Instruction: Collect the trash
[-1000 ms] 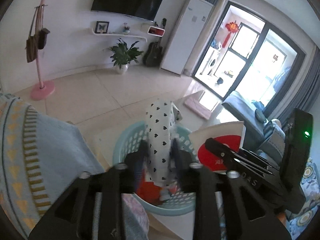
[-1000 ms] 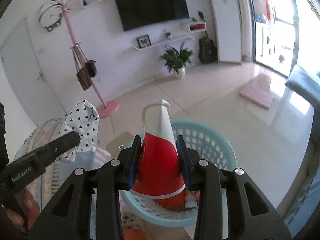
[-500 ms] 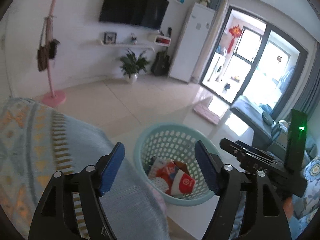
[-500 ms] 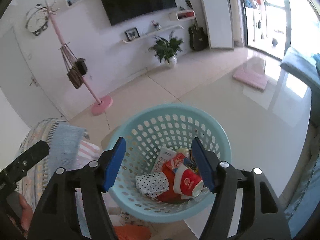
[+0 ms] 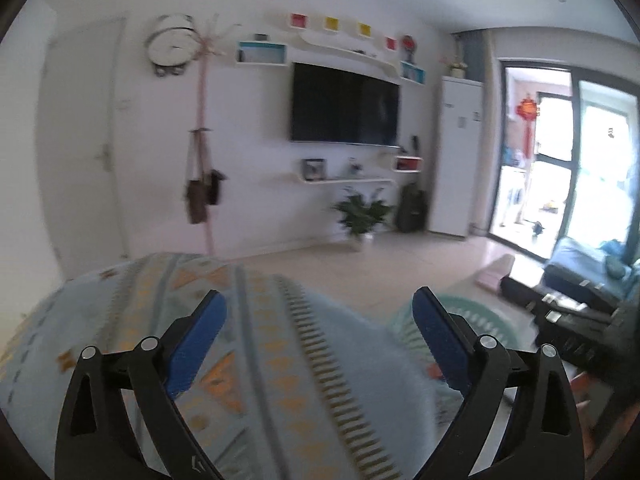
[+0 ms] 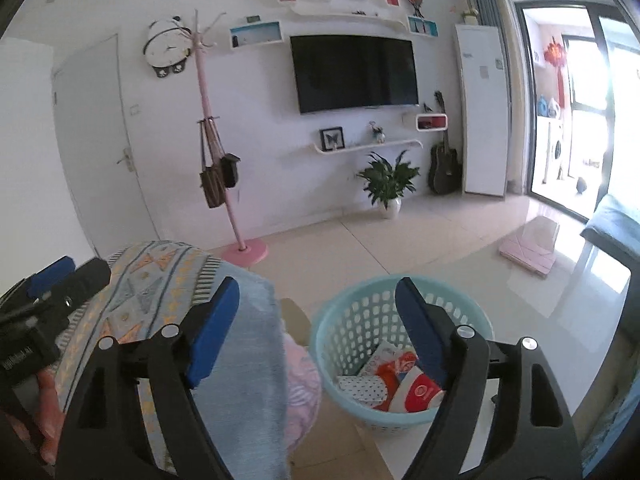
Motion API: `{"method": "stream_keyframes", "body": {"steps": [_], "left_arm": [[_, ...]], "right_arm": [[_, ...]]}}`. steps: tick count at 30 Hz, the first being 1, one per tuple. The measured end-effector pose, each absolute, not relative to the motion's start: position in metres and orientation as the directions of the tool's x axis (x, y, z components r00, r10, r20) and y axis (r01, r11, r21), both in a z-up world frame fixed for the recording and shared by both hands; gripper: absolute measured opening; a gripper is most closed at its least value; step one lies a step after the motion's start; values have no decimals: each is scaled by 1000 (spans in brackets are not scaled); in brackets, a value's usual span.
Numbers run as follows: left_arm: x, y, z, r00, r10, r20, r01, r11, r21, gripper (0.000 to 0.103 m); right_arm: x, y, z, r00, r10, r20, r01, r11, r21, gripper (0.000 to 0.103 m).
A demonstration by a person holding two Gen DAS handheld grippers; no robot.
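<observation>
A light blue plastic basket [image 6: 352,320] stands on the floor in the right wrist view. It holds a red and white paper cup [image 6: 420,392], a white box with black hearts [image 6: 360,386] and other wrappers. My right gripper [image 6: 318,322] is open and empty, above and just left of the basket. My left gripper [image 5: 318,330] is open and empty over a patterned blue blanket [image 5: 256,360]. Only part of the basket's rim [image 5: 480,320] shows in the left wrist view. The left gripper also shows in the right wrist view [image 6: 52,280], at the far left.
The blanket-covered cushion [image 6: 168,280] sits left of the basket. A pink coat stand [image 6: 244,248], a potted plant [image 6: 388,188] and a guitar [image 6: 442,168] stand by the far wall. A pink mat [image 6: 528,248] lies near the glass door. A blue sofa [image 5: 588,268] is at right.
Both grippers opened and dropped the heart-print box and the red cup into the basket. Both have since lifted and tilted up; the left one swung left over the blanket.
</observation>
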State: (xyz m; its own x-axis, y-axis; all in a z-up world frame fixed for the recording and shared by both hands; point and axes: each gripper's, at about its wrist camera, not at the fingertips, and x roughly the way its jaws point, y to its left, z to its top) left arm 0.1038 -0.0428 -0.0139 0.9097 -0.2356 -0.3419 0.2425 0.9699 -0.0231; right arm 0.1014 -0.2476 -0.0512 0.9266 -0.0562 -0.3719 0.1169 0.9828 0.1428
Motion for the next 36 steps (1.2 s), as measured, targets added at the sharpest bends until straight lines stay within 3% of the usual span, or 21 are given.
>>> {"method": "stream_keyframes", "body": {"steps": [11,36], "left_arm": [[79,-9,-42,961,-74,-265,76,997,-2,92],[76,-17,-40,962,-14,-272,19,1000,19,96]], "right_arm": [[80,-207,-53,933,-84,-349,111,992,56,76],[80,-202,-68,934,-48,-354,80,994,75,76]]}}
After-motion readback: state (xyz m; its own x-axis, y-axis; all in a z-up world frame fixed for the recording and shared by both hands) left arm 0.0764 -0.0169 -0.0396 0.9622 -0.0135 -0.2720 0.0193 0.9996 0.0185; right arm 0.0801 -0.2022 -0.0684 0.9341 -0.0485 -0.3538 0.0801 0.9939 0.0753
